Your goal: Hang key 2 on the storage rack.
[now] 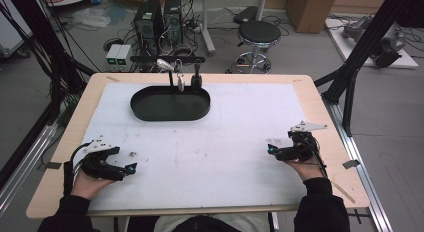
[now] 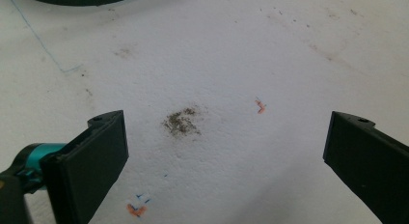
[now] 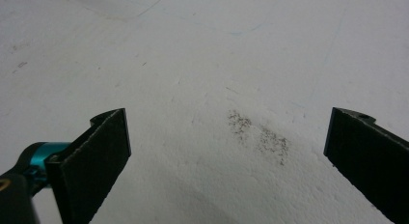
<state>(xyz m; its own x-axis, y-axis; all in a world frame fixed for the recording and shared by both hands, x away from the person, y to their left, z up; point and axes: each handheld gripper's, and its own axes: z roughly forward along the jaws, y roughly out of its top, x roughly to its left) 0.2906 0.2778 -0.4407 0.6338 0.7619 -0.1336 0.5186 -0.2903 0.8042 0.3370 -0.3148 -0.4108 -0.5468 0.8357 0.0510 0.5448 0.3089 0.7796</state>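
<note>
My left gripper (image 1: 131, 168) rests in a hand on the white foam mat (image 1: 225, 142) near the front left. In the left gripper view it (image 2: 226, 137) is open wide with nothing between the jaws, over a dark smudge (image 2: 182, 121) and small orange marks (image 2: 260, 106). My right gripper (image 1: 271, 150) lies in the other hand at the front right, pointing left. Seen from its own camera it (image 3: 224, 132) is open over bare mat with a faint grey smudge (image 3: 260, 134). A black oval tray (image 1: 170, 114) sits at the back centre, far from both.
Behind the tray stands a black rack (image 1: 167, 58) with a few small items hanging from it. The wooden table edge (image 1: 320, 112) frames the mat. Beyond the table are computer towers (image 1: 159, 19), a stool (image 1: 258, 34) and cables on the floor.
</note>
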